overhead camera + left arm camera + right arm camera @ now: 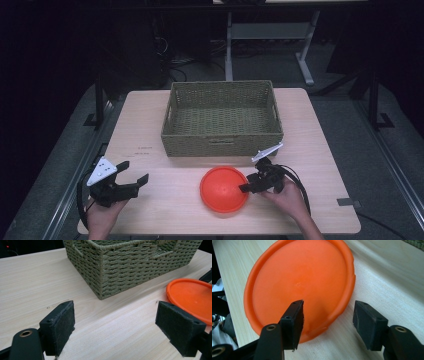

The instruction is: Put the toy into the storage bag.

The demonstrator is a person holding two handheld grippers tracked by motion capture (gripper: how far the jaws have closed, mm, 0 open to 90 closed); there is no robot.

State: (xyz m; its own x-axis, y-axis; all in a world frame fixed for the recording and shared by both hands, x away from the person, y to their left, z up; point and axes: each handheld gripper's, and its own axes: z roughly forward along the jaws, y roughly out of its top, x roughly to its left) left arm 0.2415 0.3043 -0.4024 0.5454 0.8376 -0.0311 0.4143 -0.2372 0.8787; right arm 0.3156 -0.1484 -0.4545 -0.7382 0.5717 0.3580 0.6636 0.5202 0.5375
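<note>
Right claw (328, 322) half-open astride disc (299, 285) rim, pads probably not gripping yet; left claw (115, 325) wide open, empty; basket (222, 117) behind.

Basket (222, 120): on the table (140, 125), at its far middle
Disc (223, 189): on the table, just before the basket, right of centre
Left gripper (134, 176): near left corner, well left of the disc
Right gripper (246, 183): at the disc's right rim, straddling it
</note>
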